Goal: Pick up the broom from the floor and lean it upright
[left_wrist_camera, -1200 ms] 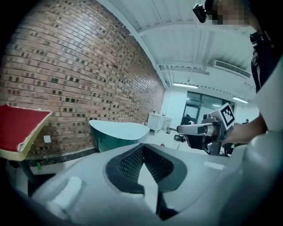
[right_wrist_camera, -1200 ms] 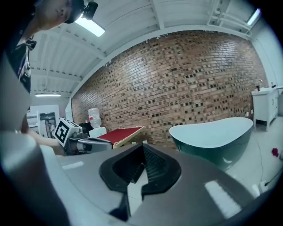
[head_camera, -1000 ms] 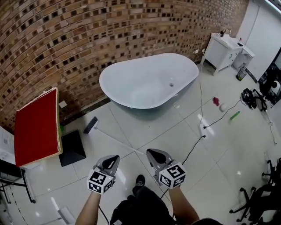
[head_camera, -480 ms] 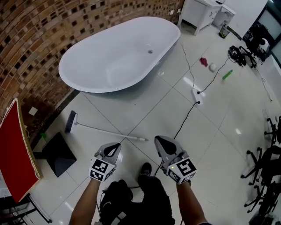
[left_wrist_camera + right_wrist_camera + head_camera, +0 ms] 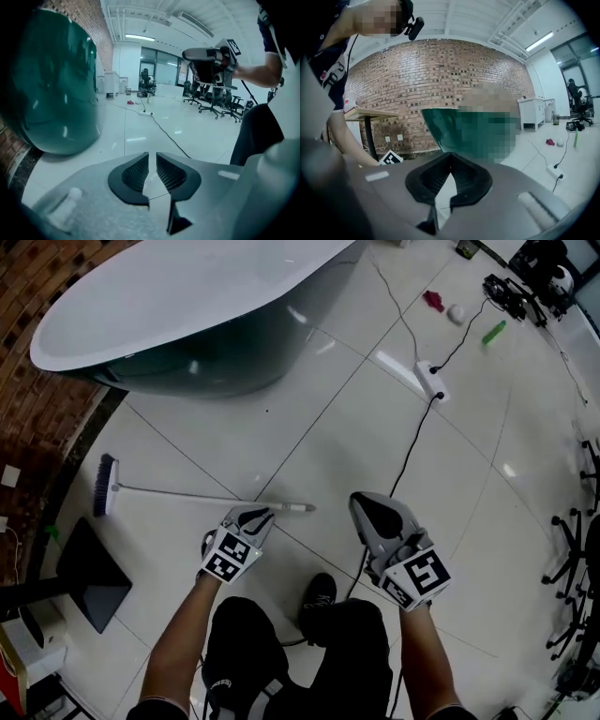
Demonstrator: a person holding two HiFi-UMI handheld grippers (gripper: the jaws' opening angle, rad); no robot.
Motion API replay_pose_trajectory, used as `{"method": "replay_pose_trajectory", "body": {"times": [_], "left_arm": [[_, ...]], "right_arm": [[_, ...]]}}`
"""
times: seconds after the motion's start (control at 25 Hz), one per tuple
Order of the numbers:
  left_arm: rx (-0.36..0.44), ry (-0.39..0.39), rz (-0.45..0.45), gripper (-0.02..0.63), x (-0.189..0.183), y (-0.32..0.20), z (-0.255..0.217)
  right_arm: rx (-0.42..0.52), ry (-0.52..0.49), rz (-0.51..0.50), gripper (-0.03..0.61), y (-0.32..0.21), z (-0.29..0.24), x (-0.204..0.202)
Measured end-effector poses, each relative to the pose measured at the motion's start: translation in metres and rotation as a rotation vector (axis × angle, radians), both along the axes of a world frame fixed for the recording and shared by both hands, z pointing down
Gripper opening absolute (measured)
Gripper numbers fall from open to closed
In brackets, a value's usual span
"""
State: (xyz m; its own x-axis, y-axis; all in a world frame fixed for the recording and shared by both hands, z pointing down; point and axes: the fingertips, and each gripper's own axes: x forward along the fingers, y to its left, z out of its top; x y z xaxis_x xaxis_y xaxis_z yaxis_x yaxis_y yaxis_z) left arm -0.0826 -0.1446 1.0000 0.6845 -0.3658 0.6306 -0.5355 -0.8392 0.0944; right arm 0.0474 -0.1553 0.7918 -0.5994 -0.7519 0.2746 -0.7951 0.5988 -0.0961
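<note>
1. Broom (image 5: 187, 495) lies flat on the tiled floor (image 5: 375, 427), in front of the bathtub (image 5: 187, 296) and clear of it. Nothing is lifted yet.
2. Right gripper (image 5: 370, 512) hangs just past the handle's free end, with its jaws together and nothing in them.
3. Left gripper (image 5: 255, 518) is closest to the handle, near that same end. Its jaws have just been opening to a narrow gap, with nothing between them.
4. As I judge it, the whole task remains: grasp the handle, raise it, lean it upright.
</note>
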Motion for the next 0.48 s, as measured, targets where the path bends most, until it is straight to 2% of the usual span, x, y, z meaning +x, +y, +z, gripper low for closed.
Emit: {"method": "replay_pose_trajectory", "body": {"times": [0.28, 0.48], "left_arm": [[-0.067, -0.108, 0.186, 0.101, 0.036, -0.013, 0.145], [-0.109, -0.167, 0.292, 0.144, 0.055, -0.007, 0.222]], "right_arm": [[-0.010, 0.043, -0.025, 0.006, -0.013, 0.095, 0.013], [-0.049, 0.027, -0.015, 0.006, -0.003, 0.141, 0.027]]}}
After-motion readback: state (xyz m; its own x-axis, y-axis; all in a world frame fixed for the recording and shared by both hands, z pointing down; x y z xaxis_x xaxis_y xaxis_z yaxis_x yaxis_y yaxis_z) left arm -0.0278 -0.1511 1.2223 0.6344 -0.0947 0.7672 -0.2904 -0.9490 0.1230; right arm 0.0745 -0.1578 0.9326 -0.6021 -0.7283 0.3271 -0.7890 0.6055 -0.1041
